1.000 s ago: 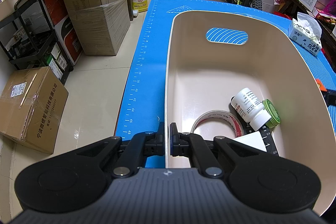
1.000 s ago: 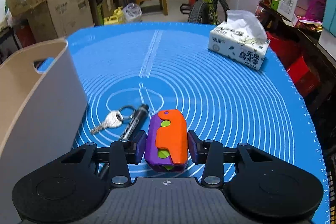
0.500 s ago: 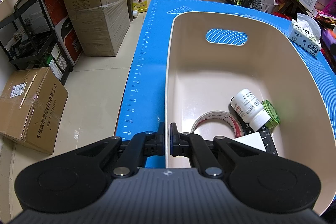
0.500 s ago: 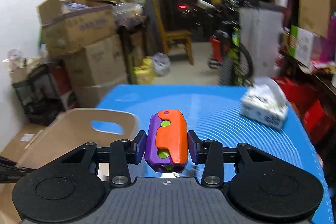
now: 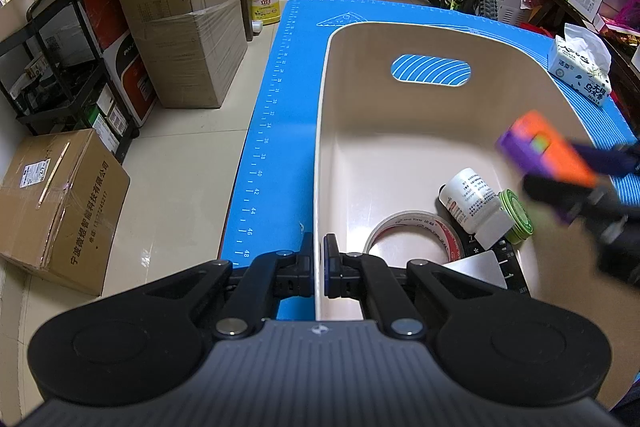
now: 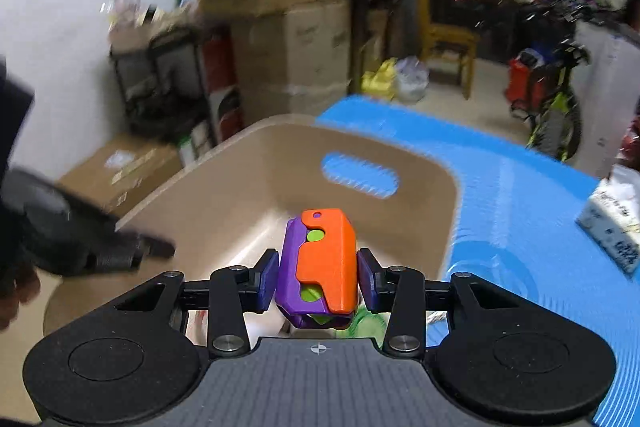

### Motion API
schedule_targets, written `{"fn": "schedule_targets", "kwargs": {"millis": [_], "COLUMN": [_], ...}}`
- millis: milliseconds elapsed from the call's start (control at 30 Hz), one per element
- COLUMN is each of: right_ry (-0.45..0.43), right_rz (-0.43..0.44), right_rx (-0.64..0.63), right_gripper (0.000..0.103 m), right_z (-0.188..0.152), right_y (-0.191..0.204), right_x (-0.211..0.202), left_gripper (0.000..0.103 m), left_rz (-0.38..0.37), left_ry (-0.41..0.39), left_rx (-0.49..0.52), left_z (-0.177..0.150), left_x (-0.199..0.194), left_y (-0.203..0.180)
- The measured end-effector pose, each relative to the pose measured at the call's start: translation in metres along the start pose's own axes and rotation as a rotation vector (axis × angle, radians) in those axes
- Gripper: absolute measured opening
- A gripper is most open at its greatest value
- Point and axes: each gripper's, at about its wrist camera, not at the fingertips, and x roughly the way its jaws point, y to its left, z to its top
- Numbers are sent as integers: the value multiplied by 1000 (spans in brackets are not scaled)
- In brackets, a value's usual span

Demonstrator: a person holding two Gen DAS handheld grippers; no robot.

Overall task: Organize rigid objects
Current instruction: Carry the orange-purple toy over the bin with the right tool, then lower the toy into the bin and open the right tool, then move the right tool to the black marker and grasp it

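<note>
While your left gripper (image 5: 319, 264) pinches the near-left wall of the beige plastic bin (image 5: 320, 147), its jaws pressed together on that thin rim, your right gripper (image 6: 318, 279) holds the orange-and-purple plastic block toy (image 6: 322, 267) clamped between its blue pads, above the bin's open interior. From the left wrist view, that toy (image 5: 544, 151) appears blurred at the bin's right side, over the contents. Inside the bin lie a white plastic pill bottle (image 5: 474, 203), a green round lid (image 5: 516, 219) beside it, and a roll of red-and-white tape (image 5: 414, 233). The bin sits on the blue ruled mat (image 5: 280, 87); a white tissue pack (image 5: 580, 71) rests on the mat, well apart from the bin.
</note>
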Motion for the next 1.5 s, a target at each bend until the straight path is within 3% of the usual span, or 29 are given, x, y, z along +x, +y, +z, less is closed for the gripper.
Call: {"fn": "schedule_targets", "kwargs": {"millis": [133, 300, 600, 767, 933, 1167, 1500], "right_ry": [109, 128, -13, -114, -129, 3, 145], "right_rz": [39, 53, 40, -47, -163, -252, -255], "right_rx": [-28, -47, 56, 143, 227, 309, 302], "right_gripper": [48, 49, 50, 50, 50, 50, 48], "right_z": [-8, -11, 1, 12, 5, -30, -63], "right_y": [13, 19, -11, -47, -87, -128, -128], "right_x": [15, 18, -15, -38, -39, 3, 47], "left_gripper": [5, 5, 5, 5, 5, 5, 5], "left_rz": [0, 1, 1, 2, 2, 2, 1], "left_ry": [0, 0, 0, 0, 0, 0, 0], "left_rx": [0, 1, 1, 1, 1, 1, 1], "left_z": [1, 1, 1, 1, 1, 1, 1], "left_x": [0, 0, 0, 0, 0, 0, 0], "left_y": [-1, 0, -1, -1, -1, -1, -1]}}
